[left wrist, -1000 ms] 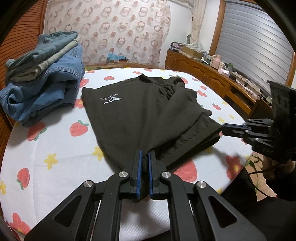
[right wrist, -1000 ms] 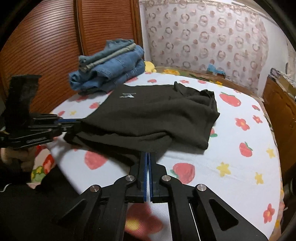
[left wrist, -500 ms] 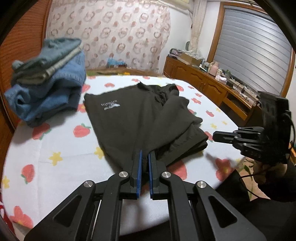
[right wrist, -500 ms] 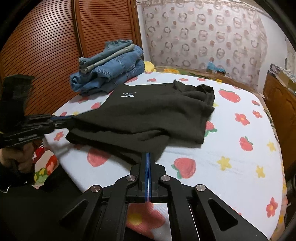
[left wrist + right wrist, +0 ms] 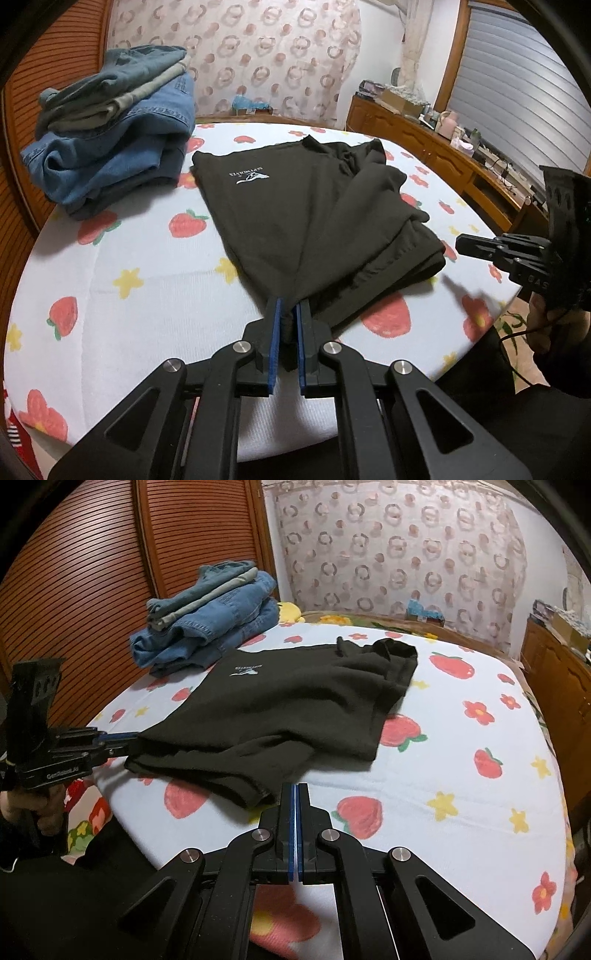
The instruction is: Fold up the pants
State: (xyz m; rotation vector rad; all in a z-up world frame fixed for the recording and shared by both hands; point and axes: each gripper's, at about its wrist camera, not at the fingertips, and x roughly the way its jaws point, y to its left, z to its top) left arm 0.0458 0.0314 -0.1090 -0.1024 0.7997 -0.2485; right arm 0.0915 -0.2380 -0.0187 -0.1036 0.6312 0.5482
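Left wrist view: left gripper (image 5: pixel 287 325) fingers, just eased apart, still pinch near hem of dark cotton pants (image 5: pixel 314 218) on strawberry-print bed (image 5: pixel 147 277); right gripper (image 5: pixel 296 805) fingers shut, empty — release prob. starting, fold laid.

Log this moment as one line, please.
left gripper: jaws just opening slightly, black pants edge between them | right gripper: shut, empty, beside hem | jeans stack: behind pants
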